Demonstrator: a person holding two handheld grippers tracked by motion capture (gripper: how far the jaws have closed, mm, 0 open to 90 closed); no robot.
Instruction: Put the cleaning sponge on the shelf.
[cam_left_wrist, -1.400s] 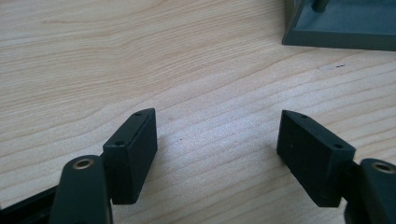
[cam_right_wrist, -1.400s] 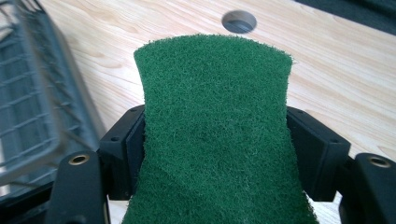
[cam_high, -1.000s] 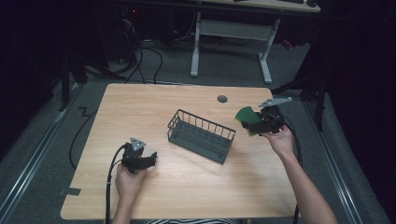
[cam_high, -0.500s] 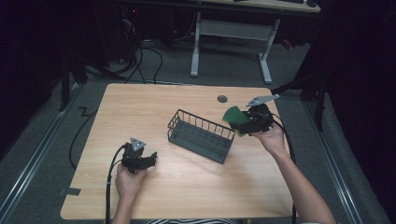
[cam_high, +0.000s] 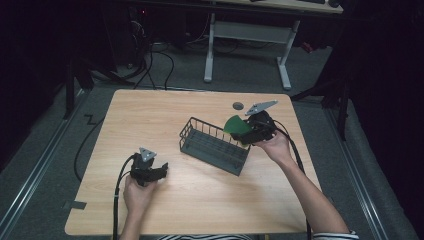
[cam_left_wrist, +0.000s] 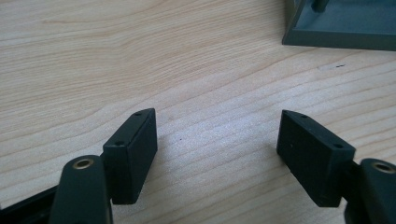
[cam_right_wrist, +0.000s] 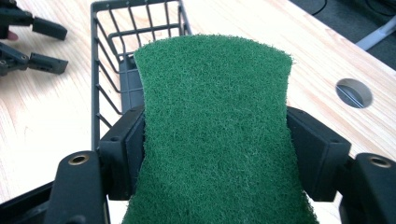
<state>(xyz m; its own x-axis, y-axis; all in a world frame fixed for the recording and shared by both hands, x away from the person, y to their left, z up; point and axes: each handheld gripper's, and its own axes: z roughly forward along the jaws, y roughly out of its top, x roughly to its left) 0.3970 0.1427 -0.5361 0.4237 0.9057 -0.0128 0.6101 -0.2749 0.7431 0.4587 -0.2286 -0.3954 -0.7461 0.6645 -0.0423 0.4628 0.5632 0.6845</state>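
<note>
A green scouring pad (cam_right_wrist: 215, 126) is pinched between the jaws of my right gripper (cam_high: 252, 131), which is shut on it. In the high view the green scouring pad (cam_high: 236, 126) hangs over the right end of a dark wire basket (cam_high: 215, 145) in the middle of the table. The right gripper view looks past the pad into the wire basket (cam_right_wrist: 116, 56). My left gripper (cam_high: 155, 172) rests low on the table left of the basket, open, with bare wood between its fingers (cam_left_wrist: 135, 154). A corner of the basket (cam_left_wrist: 341, 25) shows at the top right of the left gripper view.
A round cable hole (cam_high: 238, 105) sits in the wooden table (cam_high: 150, 115) near its far edge, behind the basket. A desk frame (cam_high: 250, 45) and cables stand on the floor beyond. The left gripper (cam_right_wrist: 28, 44) appears far off in the right gripper view.
My right gripper has carried the green pad leftwards, from beside the basket's right end to over it. The left gripper has stayed put.
</note>
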